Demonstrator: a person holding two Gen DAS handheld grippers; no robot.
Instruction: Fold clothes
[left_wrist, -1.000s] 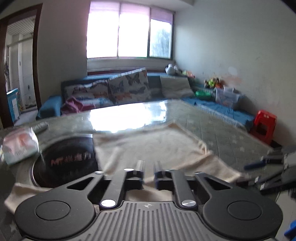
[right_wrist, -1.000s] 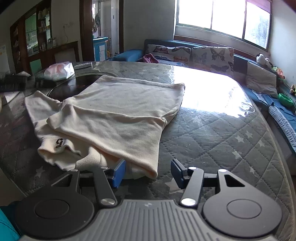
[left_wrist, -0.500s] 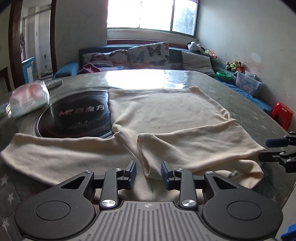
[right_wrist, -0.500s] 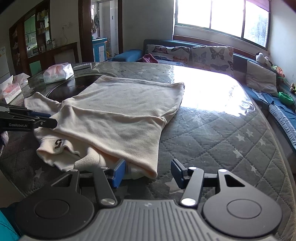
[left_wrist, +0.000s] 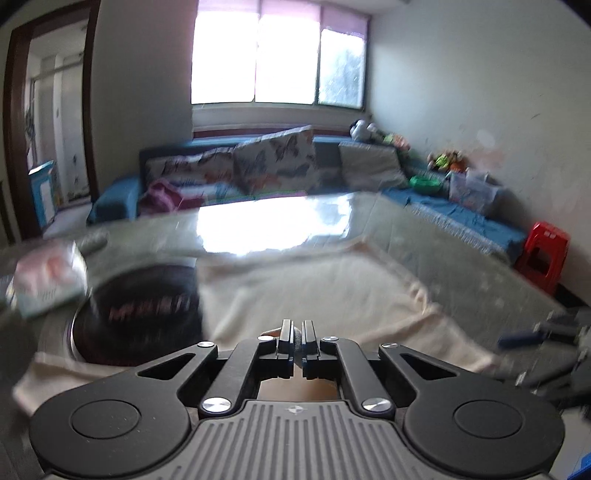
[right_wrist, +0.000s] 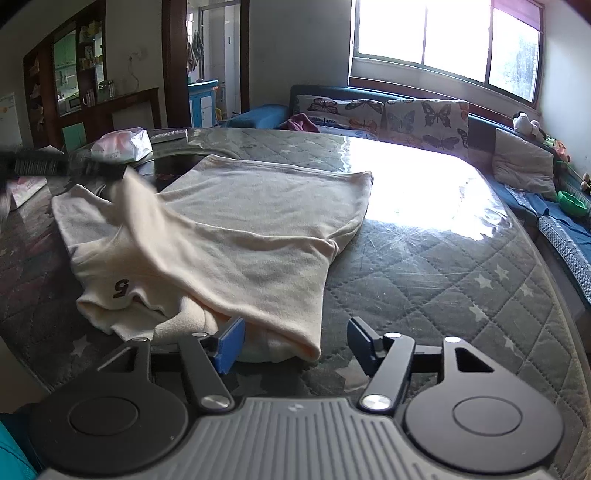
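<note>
Lifted since before, the cream shirt's (right_wrist: 236, 236) fold (mid-left) seemingly hangs pinched in the left gripper (left_wrist: 297, 338); right gripper (right_wrist: 295, 341) jaws are widening, spread around the hem.

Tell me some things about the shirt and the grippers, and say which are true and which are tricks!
1. The cream top has a number 5 on it. True.
2. The stool by the wall is blue. False: it is red.
3. The right gripper is squeezing the top. False: its jaws are opening, and the top's corner lies loose between them.
4. The left gripper is shut on a bit of the top. True.
5. The sofa cushions have butterflies. True.
</note>
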